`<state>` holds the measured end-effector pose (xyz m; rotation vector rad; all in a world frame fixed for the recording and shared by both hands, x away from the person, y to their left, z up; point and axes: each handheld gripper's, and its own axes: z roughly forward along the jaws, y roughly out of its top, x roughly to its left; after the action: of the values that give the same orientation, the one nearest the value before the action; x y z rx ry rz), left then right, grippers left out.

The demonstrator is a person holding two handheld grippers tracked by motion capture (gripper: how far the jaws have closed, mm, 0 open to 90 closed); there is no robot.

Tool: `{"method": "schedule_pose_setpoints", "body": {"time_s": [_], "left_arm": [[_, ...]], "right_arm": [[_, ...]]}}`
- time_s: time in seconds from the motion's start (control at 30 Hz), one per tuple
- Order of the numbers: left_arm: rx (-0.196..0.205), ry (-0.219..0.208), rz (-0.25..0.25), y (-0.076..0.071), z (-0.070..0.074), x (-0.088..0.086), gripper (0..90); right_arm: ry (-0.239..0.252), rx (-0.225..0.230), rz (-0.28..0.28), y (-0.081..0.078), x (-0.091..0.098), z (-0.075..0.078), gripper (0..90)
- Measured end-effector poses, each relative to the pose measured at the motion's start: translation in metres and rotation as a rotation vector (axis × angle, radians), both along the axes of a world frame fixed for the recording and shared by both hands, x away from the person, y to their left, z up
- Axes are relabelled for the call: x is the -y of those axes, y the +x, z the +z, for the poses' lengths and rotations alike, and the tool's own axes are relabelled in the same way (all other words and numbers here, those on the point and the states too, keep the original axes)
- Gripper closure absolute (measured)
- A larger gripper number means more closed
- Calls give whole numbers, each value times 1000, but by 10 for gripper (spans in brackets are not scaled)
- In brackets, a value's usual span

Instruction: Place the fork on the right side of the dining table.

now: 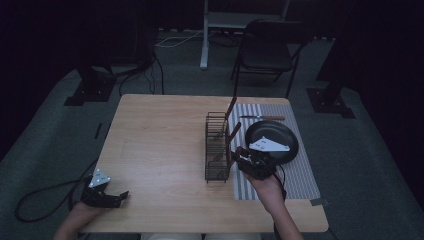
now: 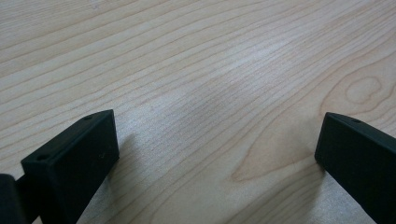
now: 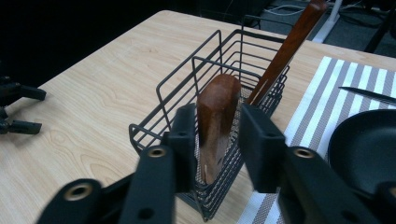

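A black wire basket (image 1: 218,150) stands near the table's middle right, beside a striped mat (image 1: 295,175). Two wooden-handled utensils lean in it. The nearer handle (image 3: 218,107) sits between the jaws of my right gripper (image 3: 217,140), and both jaws press on its sides. From above, the right gripper (image 1: 239,152) is at the basket's right side, on that handle (image 1: 233,131). The farther handle (image 3: 289,46) rises at the back. My left gripper (image 1: 120,197) rests open at the table's front left edge, its jaws wide apart over bare wood (image 2: 217,154).
A black pan (image 1: 272,137) lies on the mat just right of the right gripper. Beyond it on the mat lies a knife (image 1: 262,118). A folding chair (image 1: 267,50) stands past the far edge of the table (image 1: 160,140).
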<state>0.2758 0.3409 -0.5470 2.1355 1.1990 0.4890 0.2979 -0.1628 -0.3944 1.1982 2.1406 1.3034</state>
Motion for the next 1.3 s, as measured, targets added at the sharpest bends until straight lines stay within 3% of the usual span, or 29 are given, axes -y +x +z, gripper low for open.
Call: {"method": "schedule_pose_setpoints", "body": {"time_s": [0.1,0.37,0.57,0.87,1.3], "left_arm": [[0,0,0,0,0,0,0],[0,0,0,0,0,0,0],[0,0,0,0,0,0,0],[0,1,-1,0,0,0,0],[1,1,1,0,0,0,0]], "right_arm": [[2,-4,10,1,0,0,751],[-33,12,19,0,-2,1,764],[-16,12,18,0,-3,3,767],[18,38,22,-4,1,18,770],[53,123,8,-9,7,48,771]]}}
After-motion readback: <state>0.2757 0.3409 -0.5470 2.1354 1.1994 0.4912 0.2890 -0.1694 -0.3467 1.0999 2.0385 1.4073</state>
